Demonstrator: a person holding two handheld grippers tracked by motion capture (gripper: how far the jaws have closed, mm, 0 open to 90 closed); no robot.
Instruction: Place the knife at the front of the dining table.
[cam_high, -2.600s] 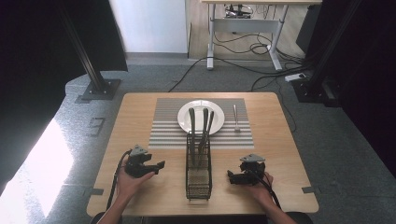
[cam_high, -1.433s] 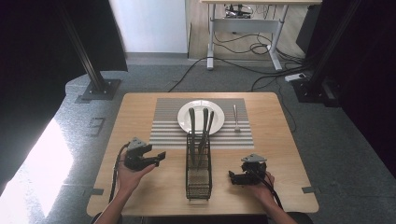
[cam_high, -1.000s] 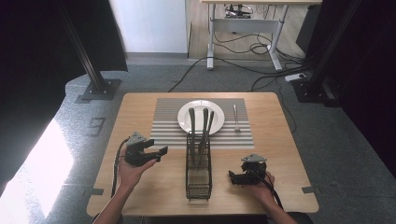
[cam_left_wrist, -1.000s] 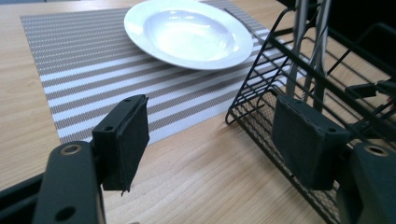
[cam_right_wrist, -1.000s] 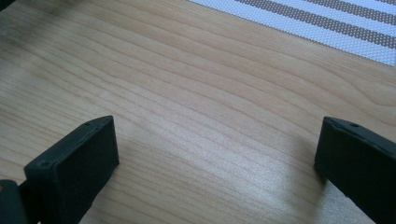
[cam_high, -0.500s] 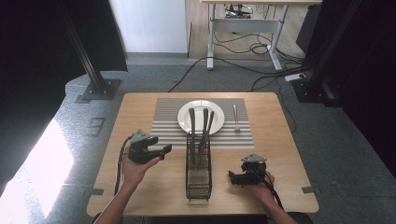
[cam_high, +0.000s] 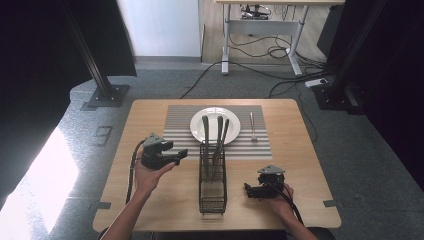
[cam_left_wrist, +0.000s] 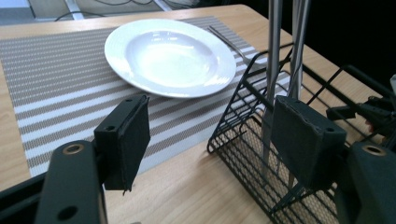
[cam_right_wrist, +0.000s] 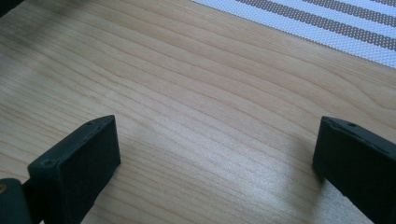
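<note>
**Left gripper raised beside wire basket, both grippers wide open**

Left gripper (cam_high: 181, 153) was held above the table (cam_high: 150, 115), jaws spread wide w/ nothing between them, pointing toward the black wire basket (cam_high: 212, 192) just beside it. Basket stood at table centre, near edge of the striped placemat (cam_high: 177, 117), w/ three utensils (cam_high: 218, 132) upright inside, handles leaning over the white plate (cam_high: 200, 131). A fork (cam_high: 253, 125) lay on the mat, right of plate. Right gripper (cam_high: 248, 189) rested low on the wood, right of basket, jaws also wide apart & empty; bare tabletop showed between them.
</note>
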